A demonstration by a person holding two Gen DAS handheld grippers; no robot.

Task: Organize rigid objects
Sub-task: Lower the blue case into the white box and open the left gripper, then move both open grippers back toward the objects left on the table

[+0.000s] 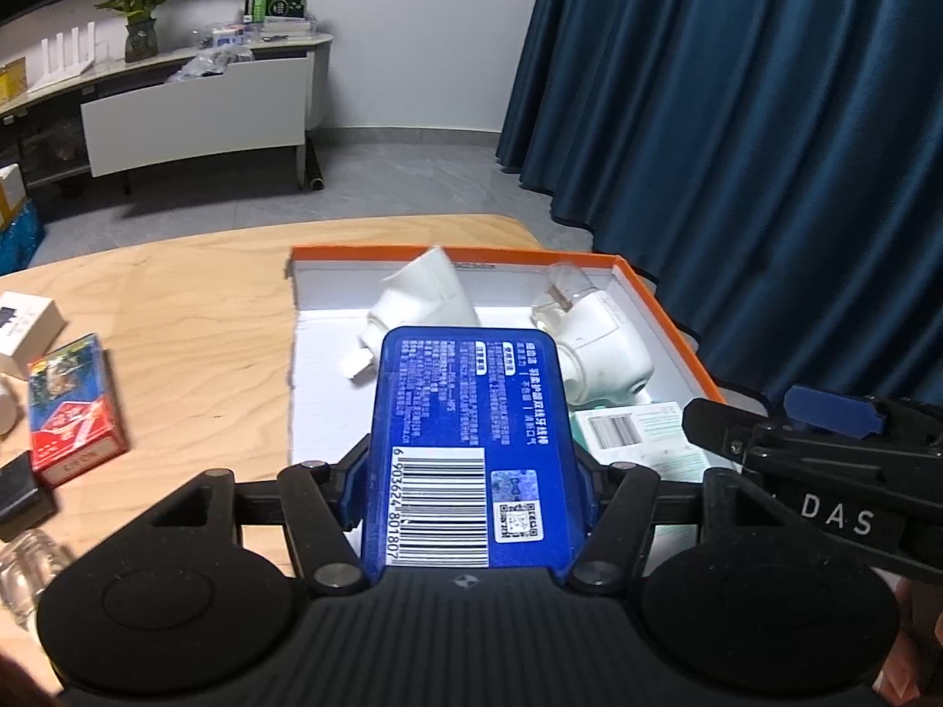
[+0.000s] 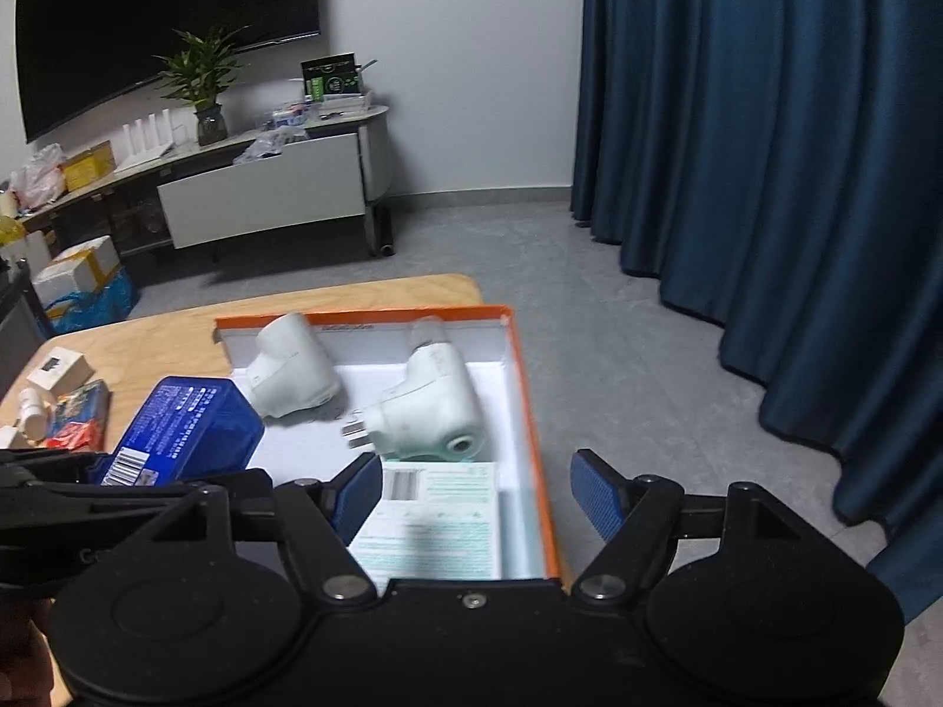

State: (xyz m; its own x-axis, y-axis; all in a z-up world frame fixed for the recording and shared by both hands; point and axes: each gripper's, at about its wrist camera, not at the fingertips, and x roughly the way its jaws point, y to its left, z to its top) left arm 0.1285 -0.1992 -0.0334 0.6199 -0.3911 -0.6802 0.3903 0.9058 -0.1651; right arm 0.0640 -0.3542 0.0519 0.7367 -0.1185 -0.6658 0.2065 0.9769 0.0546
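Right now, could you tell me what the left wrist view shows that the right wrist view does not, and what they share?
Only the left wrist view shows the barcode side of the blue box close up, clamped in the left gripper, and a clear plastic item at the near left edge.

Only the right wrist view shows the right gripper open over the tray's near right corner, and the wall television.

Both show the orange-rimmed tray, two white plug adapters, a pale green leaflet box and the red card box.

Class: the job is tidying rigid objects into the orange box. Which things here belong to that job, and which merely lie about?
Job: blue case in left hand-held gripper; orange box; two white plug adapters; red card pack.
Lying about: potted plant; blue curtain; television.
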